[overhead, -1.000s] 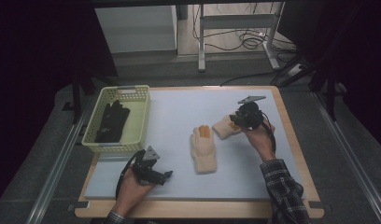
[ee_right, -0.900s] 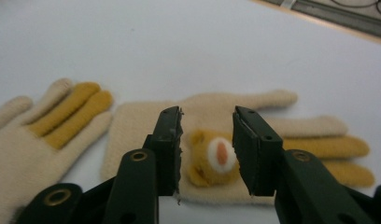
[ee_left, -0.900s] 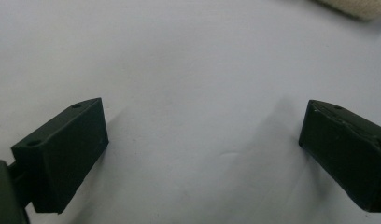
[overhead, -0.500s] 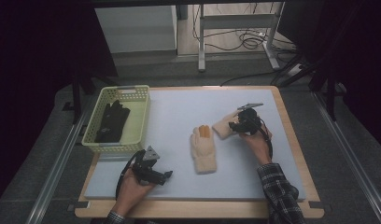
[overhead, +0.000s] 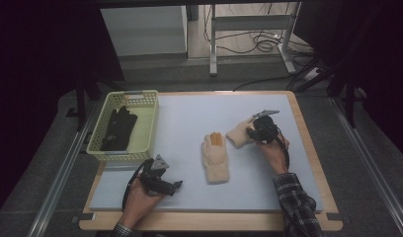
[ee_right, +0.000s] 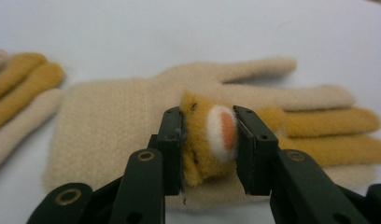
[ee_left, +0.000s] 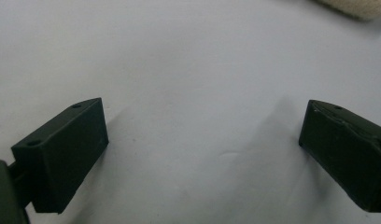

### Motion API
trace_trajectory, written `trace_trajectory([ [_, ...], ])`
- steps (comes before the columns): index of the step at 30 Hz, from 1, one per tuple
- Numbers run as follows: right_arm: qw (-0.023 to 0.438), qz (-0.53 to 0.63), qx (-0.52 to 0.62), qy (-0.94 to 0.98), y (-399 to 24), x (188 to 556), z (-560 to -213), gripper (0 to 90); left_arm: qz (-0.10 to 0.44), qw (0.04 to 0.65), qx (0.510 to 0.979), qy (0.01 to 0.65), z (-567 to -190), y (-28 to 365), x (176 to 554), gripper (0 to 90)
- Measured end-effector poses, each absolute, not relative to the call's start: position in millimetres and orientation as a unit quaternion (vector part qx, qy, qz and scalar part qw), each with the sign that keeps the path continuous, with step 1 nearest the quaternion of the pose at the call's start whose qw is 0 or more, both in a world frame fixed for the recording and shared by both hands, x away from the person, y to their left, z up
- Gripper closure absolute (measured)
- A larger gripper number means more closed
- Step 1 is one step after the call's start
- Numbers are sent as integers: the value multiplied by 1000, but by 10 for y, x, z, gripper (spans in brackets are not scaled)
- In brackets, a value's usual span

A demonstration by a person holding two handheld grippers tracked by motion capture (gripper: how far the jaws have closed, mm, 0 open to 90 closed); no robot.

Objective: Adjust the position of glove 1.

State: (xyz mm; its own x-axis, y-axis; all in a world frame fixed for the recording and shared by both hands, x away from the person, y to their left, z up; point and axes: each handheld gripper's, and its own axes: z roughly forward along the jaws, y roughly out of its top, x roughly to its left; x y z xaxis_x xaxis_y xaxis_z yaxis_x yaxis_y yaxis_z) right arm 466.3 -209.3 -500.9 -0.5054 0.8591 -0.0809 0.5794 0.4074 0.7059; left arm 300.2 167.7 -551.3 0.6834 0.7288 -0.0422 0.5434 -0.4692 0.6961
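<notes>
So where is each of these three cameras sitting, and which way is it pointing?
High view: above the person's side, looking forward and down on the table; both forearms, the left hand-held gripper and right hand-held gripper show.
Left gripper view: rides the left hand-held gripper, looking along its open jaws at bare mat.
Right gripper view: rides the right hand-held gripper, whose jaws pinch the patch on the cream glove.
Shared: high and right gripper views both show that glove and the second glove.

basket [overhead: 149, 129] at table's [overhead: 189, 118] left, gloves inside [overhead: 118, 128], two gloves side by side mid-table [overhead: 215, 159]
</notes>
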Motion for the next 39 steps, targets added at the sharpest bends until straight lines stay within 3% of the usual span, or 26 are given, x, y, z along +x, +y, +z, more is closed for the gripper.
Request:
trace_trajectory([
  [14,216,357,368,831,-2077,4307,-4434,639,131,352,848,375,-5511,1679,3002,13],
  [22,183,388,285,857,-1877,4030,-4222,637,131,351,848,375,-5511,1678,3002,13],
  [32,130,397,163,894,-1533,3858,-4327,636,132,351,848,374,-5511,1680,3004,13],
  [39,88,380,120,913,-1409,3928,-4635,620,132,352,848,375,-5511,1679,3003,14],
])
